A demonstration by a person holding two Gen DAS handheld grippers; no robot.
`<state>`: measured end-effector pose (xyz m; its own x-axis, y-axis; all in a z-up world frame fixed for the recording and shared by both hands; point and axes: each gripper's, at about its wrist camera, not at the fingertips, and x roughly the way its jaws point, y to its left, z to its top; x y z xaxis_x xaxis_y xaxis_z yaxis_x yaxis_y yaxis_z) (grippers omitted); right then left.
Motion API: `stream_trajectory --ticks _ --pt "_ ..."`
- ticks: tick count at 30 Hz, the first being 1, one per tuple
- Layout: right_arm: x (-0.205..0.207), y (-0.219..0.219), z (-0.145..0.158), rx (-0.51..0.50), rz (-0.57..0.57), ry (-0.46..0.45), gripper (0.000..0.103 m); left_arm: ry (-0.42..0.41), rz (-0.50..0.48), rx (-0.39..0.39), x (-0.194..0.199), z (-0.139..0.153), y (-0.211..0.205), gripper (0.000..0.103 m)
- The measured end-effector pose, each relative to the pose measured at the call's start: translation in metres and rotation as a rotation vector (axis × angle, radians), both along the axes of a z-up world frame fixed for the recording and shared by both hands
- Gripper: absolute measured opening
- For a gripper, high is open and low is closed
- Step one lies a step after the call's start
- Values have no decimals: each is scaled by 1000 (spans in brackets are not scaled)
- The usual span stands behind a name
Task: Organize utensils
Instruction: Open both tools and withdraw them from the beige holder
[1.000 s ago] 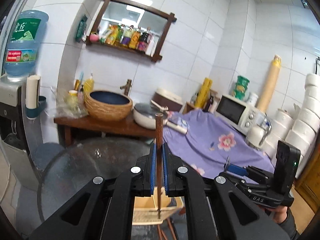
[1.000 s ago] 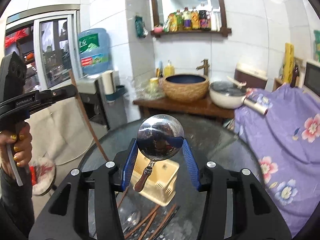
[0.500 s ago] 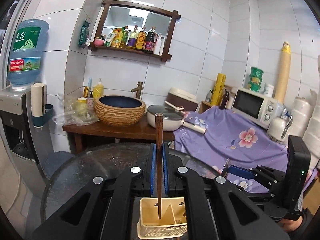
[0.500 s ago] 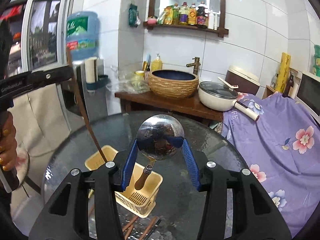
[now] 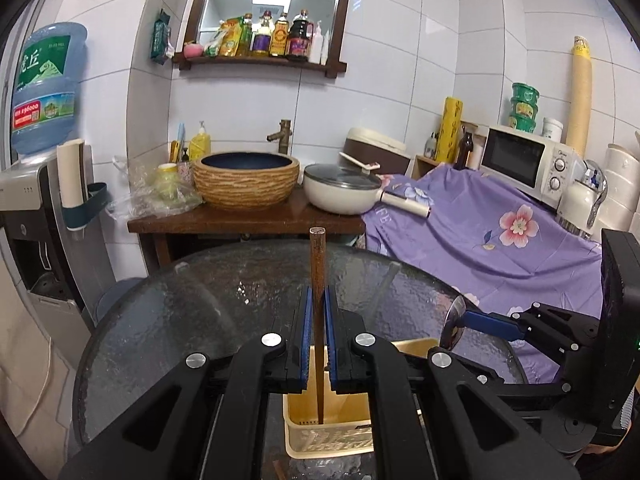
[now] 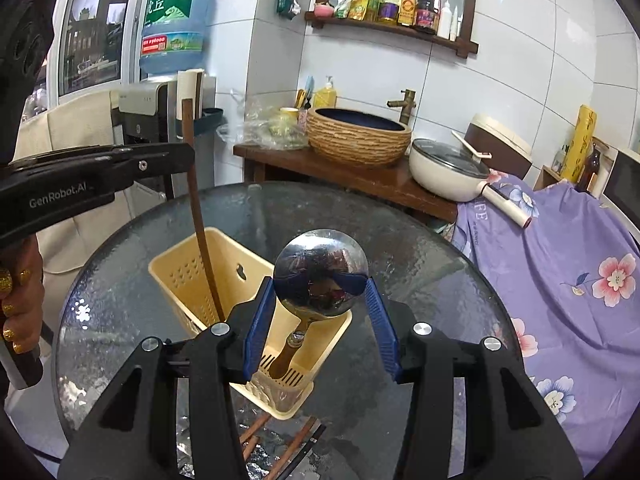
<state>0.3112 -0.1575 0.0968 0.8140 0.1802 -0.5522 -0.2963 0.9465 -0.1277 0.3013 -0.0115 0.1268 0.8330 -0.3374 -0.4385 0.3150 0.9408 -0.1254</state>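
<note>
Left gripper [image 5: 318,334]: level above the yellow utensil basket [image 5: 328,434], blue pads clamped on an upright brown chopstick [image 5: 318,280] whose tip dips into the basket at lower centre.
Right gripper [image 6: 320,322]: its pads pinch the round bowl of a steel ladle [image 6: 320,274]; the wooden handle hangs down into the basket's near compartment.
Left view only: the ladle edge-on at right, the microwave [image 5: 520,160] at far right.
Right view only: loose chopsticks [image 6: 276,438] on the glass at the bottom edge, just beside the basket; the left hand [image 6: 18,304] at the left edge.
Surface: round dark glass table [image 6: 420,248].
Room: water cooler bottle [image 6: 172,26] upper left, woven basin [image 6: 358,136], white pan [image 6: 448,172], purple floral cloth [image 6: 560,264] at right.
</note>
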Motion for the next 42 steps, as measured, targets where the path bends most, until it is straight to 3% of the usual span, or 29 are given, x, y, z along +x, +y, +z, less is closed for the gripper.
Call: stream_trajectory --ticks 12,13,16,17,19,22,27,29,36,42 --pt "0 2 -9 -4 3 -1 47 21 -13 34 0 -13 -8 6" --pt "-1 1 -9 4 7 -6 49 21 -14 37 0 -13 -8 6" --pt "-4 -1 -7 18 -1 -32 69 16 -14 28 -1 -11 -8 8" --pt "-6 -3 -5 34 0 -39 69 12 -15 24 -1 -10 -8 10" --pt "-7 -7 -2 54 -6 -41 69 2 -16 17 -4 -7 -6 16" --pt "-14 -11 2 82 -6 -57 72 -20 -18 -13 -12 0 -1 34" --pt "-36 -22 5 138 -18 -94 75 -101 25 -39 -45 6 11 84" --pt "-49 -25 4 154 -32 -115 76 -117 52 -32 -59 3 15 91" --pt "-92 -41 -5 193 -75 -146 79 -78 89 18 -95 -21 23 97" --pt "-117 -48 -35 162 -103 -86 80 -39 126 56 -114 -50 32 97"
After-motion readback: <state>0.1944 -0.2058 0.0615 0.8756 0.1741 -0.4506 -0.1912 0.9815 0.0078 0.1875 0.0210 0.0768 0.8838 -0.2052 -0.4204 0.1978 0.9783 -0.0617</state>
